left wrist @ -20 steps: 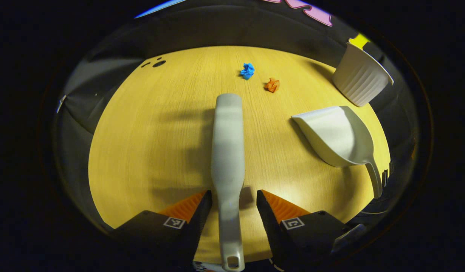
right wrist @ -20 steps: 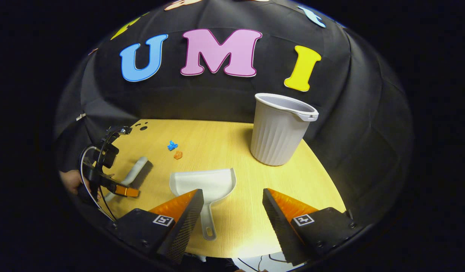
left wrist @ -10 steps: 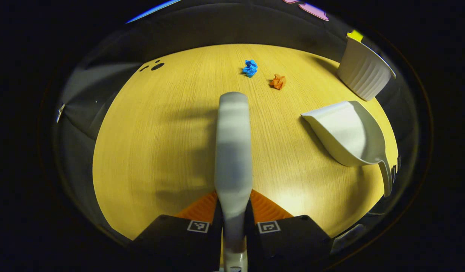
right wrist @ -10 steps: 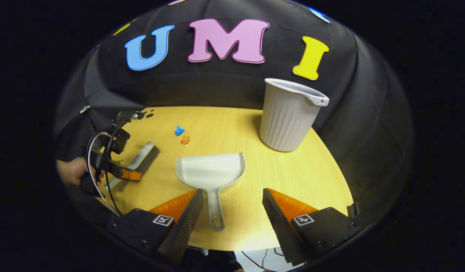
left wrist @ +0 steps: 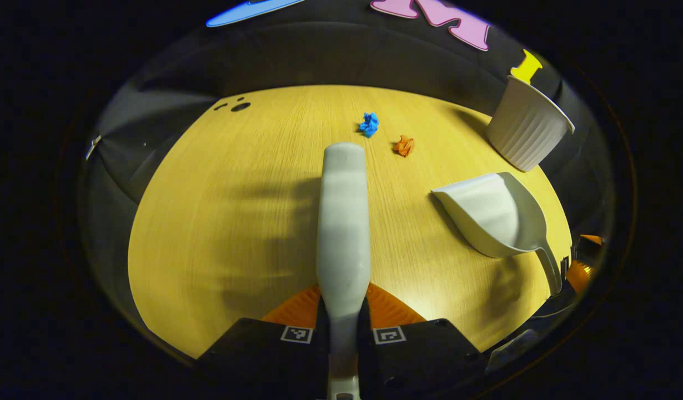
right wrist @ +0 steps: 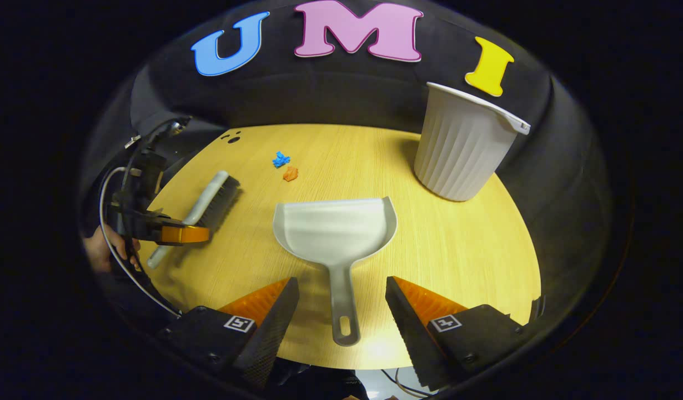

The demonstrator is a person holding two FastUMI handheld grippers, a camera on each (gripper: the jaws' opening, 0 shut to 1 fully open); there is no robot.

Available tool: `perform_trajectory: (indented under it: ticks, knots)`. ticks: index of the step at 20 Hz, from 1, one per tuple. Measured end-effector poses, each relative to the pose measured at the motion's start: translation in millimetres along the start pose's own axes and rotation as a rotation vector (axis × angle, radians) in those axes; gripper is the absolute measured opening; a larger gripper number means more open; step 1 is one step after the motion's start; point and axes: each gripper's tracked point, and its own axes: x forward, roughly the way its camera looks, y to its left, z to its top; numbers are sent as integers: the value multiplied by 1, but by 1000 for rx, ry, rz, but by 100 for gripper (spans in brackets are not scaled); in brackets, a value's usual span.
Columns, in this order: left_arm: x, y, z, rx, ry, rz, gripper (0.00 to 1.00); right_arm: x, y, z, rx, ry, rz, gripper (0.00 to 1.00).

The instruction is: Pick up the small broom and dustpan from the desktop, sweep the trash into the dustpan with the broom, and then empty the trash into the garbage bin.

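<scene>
In the left gripper view my left gripper is shut on the handle of the small grey broom, which points away along the wooden table. The right gripper view has that broom, dark bristles down, held by the left gripper. The pale dustpan lies flat, its handle running between the open fingers of my right gripper; no finger touches it. Blue paper scrap and orange paper scrap lie beyond the dustpan. The dustpan sits to the right of the broom.
A white ribbed garbage bin stands at the table's far right, also seen as the bin in the left gripper view. A hand holds the left gripper. Black cloth walls surround the table. Dark holes mark the far left corner.
The left gripper closed on the broom handle and raised it slightly. The right gripper advanced until the dustpan handle lies between its open fingers.
</scene>
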Motion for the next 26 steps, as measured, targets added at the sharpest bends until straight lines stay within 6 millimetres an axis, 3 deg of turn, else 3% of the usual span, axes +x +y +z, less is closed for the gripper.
perform_trajectory:
  ticks: [5, 13, 19, 22, 26]
  knots:
    - [-34, -7, 15, 53, -88, -3, 24, 25, -3, -12, 72, 98, -21, 98]
    - [-66, 3, 8, 47, -101, 53, 25, 77, -1, -36, 49, 226, -46, 99]
    - [-72, 19, 0, -17, -79, 101, 25, 102, 1, -43, 53, 281, -41, 81]
    - [-72, 22, -2, -37, -72, 120, 25, 102, 5, -39, 54, 278, -33, 74]
    - [-65, 22, -10, -76, -46, 125, 26, 102, 10, -41, -11, 294, 17, 39]
